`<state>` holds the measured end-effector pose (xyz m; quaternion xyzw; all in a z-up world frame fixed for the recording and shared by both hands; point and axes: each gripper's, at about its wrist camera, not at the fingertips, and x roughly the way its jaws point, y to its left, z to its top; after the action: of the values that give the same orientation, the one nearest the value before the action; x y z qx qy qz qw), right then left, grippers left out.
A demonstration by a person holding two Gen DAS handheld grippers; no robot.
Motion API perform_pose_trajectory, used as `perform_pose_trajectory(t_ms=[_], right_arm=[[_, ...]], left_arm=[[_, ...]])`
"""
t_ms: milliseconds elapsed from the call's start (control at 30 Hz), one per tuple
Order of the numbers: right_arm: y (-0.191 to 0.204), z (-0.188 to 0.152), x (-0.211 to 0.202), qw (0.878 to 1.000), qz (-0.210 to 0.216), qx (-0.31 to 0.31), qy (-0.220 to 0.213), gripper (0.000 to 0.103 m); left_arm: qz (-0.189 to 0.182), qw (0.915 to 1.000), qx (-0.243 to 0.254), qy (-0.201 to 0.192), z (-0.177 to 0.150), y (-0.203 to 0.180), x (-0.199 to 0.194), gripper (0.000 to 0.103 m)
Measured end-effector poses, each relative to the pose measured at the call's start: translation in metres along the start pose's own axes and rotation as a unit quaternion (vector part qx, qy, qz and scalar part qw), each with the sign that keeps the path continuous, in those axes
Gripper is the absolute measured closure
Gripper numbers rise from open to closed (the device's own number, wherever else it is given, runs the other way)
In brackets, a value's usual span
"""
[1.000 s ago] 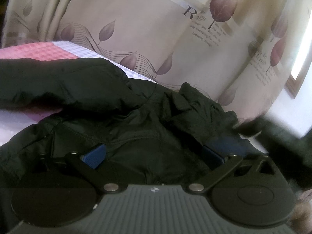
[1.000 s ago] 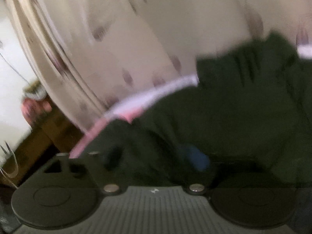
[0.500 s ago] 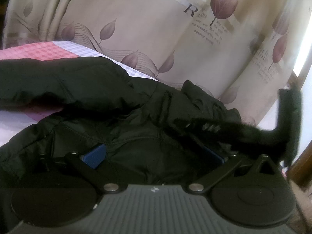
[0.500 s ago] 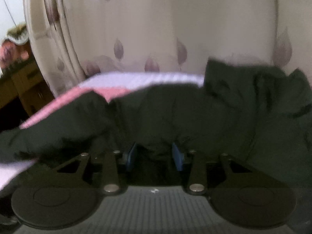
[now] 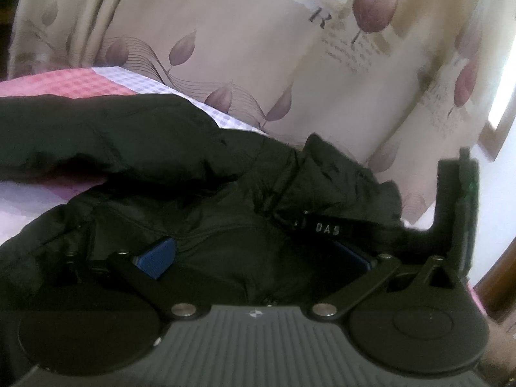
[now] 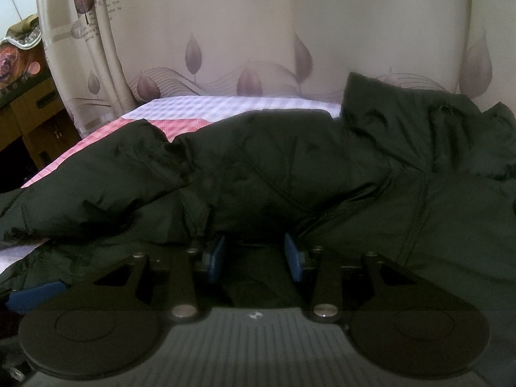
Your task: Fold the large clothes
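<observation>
A dark green padded jacket (image 5: 200, 193) lies spread on a bed with a pink and white checked sheet (image 5: 80, 84). My left gripper (image 5: 254, 258) is open, its blue pads (image 5: 154, 258) wide apart with jacket fabric bulging between them. The right gripper's body (image 5: 451, 206) shows at the right of the left wrist view, over the jacket. In the right wrist view the jacket (image 6: 322, 167) fills the middle, with its sleeve (image 6: 96, 187) reaching left. My right gripper (image 6: 254, 258) is part open, its blue pads (image 6: 216, 258) on either side of a fold of jacket fabric.
A cream curtain with a leaf print (image 5: 290, 48) hangs right behind the bed, also in the right wrist view (image 6: 258, 32). Wooden furniture with boxes (image 6: 29, 109) stands at the far left of the right wrist view. The sheet (image 6: 225, 106) shows beyond the jacket.
The right gripper has swung in over the jacket beside the left one and steadied. Its jaws have narrowed around a fold. The left gripper has stayed open and barely moved.
</observation>
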<state>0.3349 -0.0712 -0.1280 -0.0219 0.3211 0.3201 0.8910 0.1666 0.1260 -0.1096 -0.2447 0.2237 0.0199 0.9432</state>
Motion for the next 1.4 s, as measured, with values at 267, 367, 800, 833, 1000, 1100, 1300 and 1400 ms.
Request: perform_pose_trajectory(t_ms=[267,367,800,833,1000,1100,1300,1400], right_arm=[[0.007,-0.002,0.000,1.000,-0.024,-0.012,-0.010,0.059],[0.008,-0.002,-0.001,0.999,-0.031,-0.015,-0.012,0.056],[0.004,-0.036,-0.121,0.990,0.009,0.058,-0.130,0.010],[0.002,-0.045,-0.134,0.989,0.022,0.068,-0.130,0.005],[-0.018,-0.085,-0.180,0.983,0.044,0.141,-0.113,0.003],[-0.033,-0.101,-0.202,0.976,0.039,0.180,-0.114,0.003],[-0.056,-0.115,-0.247,0.968,0.010,0.195,-0.157,0.003],[-0.069,-0.120,-0.261,0.969,-0.026,0.180,-0.168,0.003]], left_arm=[[0.025,0.9970,-0.061,-0.040,0.022,0.053,-0.100,0.002],[0.061,0.9934,-0.096,-0.015,0.036,0.094,-0.128,0.010],[0.091,0.9436,-0.318,-0.018,0.086,0.261,-0.157,0.009],[0.092,0.9445,-0.315,-0.016,0.091,0.263,-0.153,0.007],[0.127,0.9430,-0.307,-0.017,0.104,0.270,-0.129,0.067],[0.142,0.9472,-0.287,0.005,0.106,0.278,-0.113,0.096],[0.180,0.9513,-0.245,-0.050,0.128,0.258,-0.117,0.097],[0.186,0.9582,-0.201,-0.083,0.157,0.224,-0.119,0.098]])
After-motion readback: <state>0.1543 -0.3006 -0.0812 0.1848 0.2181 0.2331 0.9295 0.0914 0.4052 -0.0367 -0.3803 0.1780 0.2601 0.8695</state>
